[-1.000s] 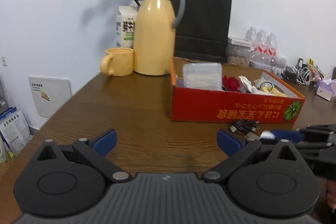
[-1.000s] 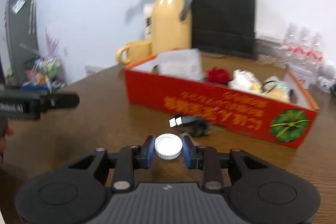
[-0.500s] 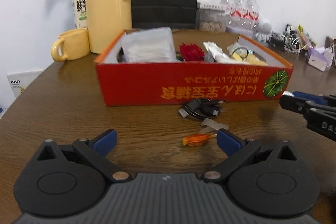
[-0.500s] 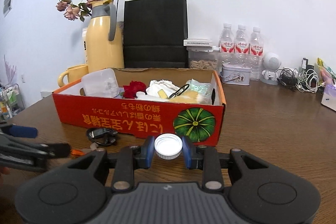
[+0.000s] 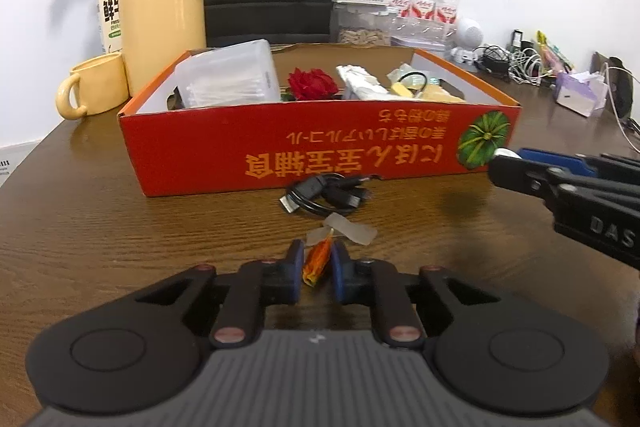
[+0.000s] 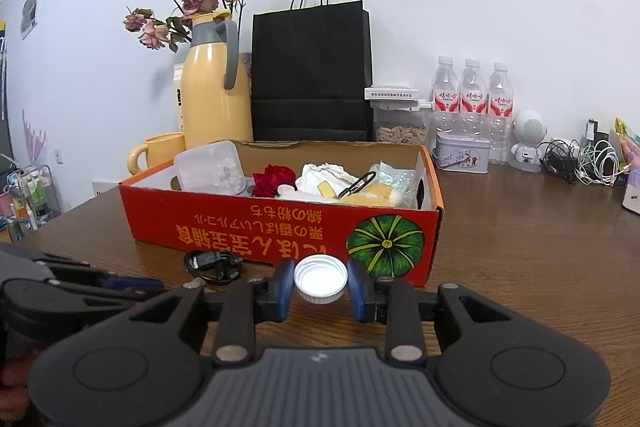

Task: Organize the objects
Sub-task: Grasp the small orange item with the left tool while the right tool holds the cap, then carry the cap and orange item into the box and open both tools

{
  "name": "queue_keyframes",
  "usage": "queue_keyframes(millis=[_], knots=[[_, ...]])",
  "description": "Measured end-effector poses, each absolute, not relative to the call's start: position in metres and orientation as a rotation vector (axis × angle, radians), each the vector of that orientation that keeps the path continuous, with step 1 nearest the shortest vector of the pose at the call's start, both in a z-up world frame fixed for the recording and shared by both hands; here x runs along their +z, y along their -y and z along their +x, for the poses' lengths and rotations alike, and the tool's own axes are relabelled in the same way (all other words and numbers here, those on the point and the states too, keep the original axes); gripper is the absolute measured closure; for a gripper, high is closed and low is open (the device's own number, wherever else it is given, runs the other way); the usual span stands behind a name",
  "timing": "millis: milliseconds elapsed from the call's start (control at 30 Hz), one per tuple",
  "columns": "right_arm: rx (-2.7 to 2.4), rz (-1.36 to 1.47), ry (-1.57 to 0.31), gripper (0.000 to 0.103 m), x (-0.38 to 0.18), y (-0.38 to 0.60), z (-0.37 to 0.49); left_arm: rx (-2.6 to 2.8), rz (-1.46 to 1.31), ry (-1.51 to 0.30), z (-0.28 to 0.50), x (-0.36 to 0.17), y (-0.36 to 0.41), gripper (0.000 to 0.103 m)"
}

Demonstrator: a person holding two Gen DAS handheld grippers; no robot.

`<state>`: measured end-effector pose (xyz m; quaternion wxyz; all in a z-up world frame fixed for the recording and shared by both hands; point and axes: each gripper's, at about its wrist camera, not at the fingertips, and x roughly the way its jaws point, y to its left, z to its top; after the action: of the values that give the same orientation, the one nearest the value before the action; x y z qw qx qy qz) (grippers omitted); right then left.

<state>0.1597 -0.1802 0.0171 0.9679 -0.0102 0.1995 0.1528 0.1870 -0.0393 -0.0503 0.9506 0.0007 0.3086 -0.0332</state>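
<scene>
Left gripper (image 5: pixel 315 269): jaws closed on orange wrapper (image 5: pixel 317 259), low over the worktop (image 5: pixel 120 235). Right gripper (image 6: pixel 320 285): jaws clamp white bottle cap (image 6: pixel 320 278) before red box (image 6: pixel 280 227). Step: pickup done, judged. Next: lift both over the box wall, release inside.

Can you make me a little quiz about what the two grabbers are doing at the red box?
1. True or false: the right gripper is pinching a white bottle cap.
2. What does the left gripper have between its fingers: A) a red rose, B) an orange wrapper, C) a yellow mug?
3. Fill in: the black cable lies on the table in ___ of the red box.

Key: 1 true; 2 B; 3 front.
</scene>
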Motion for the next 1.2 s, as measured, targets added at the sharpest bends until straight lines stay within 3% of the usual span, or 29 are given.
queue_keyframes(millis=[467, 833, 1200], knots=[[0.331, -0.04, -0.339, 0.076, 0.032, 0.179, 0.158, -0.099, -0.002, -0.458, 0.173, -0.007, 0.039, 0.088], [0.285, -0.085, -0.255, 0.076, 0.075, 0.159, 0.218, -0.087, -0.054, -0.326, 0.24, 0.038, 0.043, 0.088], [0.258, -0.025, -0.318, 0.076, 0.05, 0.16, 0.275, -0.058, -0.073, -0.359, 0.303, 0.021, 0.034, 0.088]])
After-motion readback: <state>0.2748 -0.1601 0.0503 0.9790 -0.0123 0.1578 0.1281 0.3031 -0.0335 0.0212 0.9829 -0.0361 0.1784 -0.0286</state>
